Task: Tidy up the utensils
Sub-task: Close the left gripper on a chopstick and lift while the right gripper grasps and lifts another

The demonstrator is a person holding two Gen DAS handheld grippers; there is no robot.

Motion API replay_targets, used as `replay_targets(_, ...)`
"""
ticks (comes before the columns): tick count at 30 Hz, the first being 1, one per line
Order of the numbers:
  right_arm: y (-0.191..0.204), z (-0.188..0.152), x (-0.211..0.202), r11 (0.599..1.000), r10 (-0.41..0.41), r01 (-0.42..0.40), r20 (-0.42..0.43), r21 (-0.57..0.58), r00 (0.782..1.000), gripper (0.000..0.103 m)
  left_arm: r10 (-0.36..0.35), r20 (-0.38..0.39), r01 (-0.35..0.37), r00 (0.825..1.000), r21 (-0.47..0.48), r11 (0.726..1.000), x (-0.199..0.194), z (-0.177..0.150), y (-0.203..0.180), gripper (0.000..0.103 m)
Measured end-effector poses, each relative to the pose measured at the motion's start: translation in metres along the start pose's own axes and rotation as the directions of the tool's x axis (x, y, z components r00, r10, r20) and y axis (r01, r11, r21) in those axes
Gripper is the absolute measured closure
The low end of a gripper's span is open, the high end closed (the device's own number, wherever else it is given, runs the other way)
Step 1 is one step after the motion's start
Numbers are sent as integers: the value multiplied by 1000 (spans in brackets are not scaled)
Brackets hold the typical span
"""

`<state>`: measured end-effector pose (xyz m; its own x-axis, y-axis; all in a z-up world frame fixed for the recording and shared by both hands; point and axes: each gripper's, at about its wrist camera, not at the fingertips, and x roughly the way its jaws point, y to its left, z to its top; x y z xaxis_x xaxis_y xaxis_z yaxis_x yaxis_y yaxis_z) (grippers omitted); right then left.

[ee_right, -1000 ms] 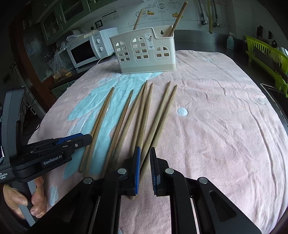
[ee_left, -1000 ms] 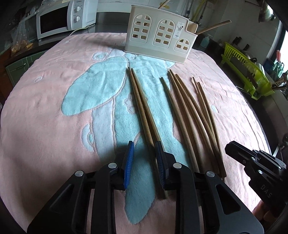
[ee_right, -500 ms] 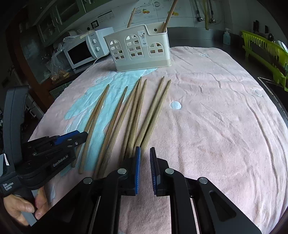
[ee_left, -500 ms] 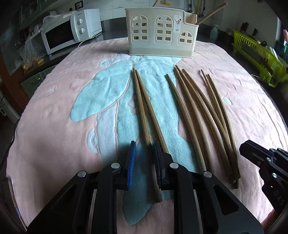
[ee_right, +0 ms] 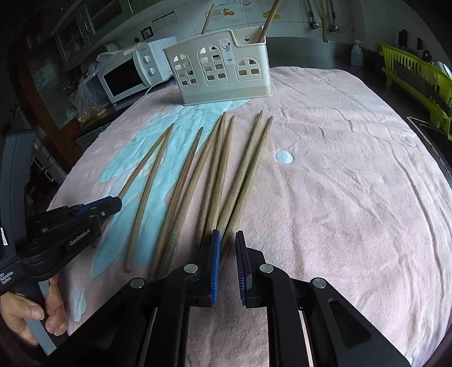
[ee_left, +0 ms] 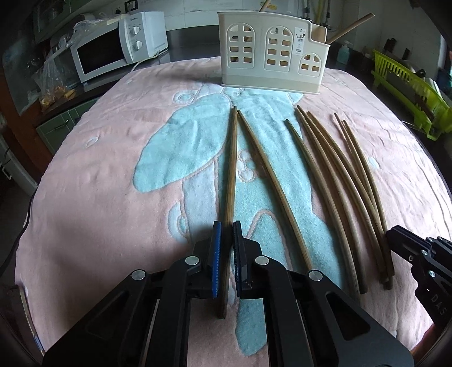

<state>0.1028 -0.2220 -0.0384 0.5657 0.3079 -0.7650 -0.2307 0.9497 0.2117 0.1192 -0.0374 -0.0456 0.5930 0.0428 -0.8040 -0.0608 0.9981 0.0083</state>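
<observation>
Several long wooden chopsticks lie on a pink and blue towel [ee_left: 99, 183]. My left gripper [ee_left: 226, 225] is shut on the thick end of the leftmost chopstick [ee_left: 231, 169], which still rests on the towel. The left gripper also shows in the right wrist view [ee_right: 113, 203]. My right gripper [ee_right: 227, 235] is a little open and empty, at the near ends of the right-hand chopsticks [ee_right: 243, 175]. A cream utensil holder [ee_left: 272, 53] stands at the far side of the towel, with two sticks in it [ee_right: 267, 22].
A white microwave [ee_left: 113, 48] stands at the back left beside the table. A green dish rack [ee_left: 409, 84] stands at the right. The towel drops off at the table edges on both sides. My hand [ee_right: 31, 310] holds the left gripper's handle.
My left gripper has closed its jaws on the leftmost chopstick. The right gripper has drawn back a little and stays slightly open.
</observation>
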Motion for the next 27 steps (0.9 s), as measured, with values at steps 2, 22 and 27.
replay_targets(2,0,1,1,1000,-15,15,0,7,1000,92,-7,2,7,1000,-1,1000,0,-1,1,96)
replay_targets(22,14,10,8,990,-140,140,-12,1,990,94,-100,4,100,995,-17,995,2,-2,14,95)
replay_targets(27,7,9,6,989,-143,144,-17,31,990,94,-147,-2,147,989,-32,989,3,-2,21,95)
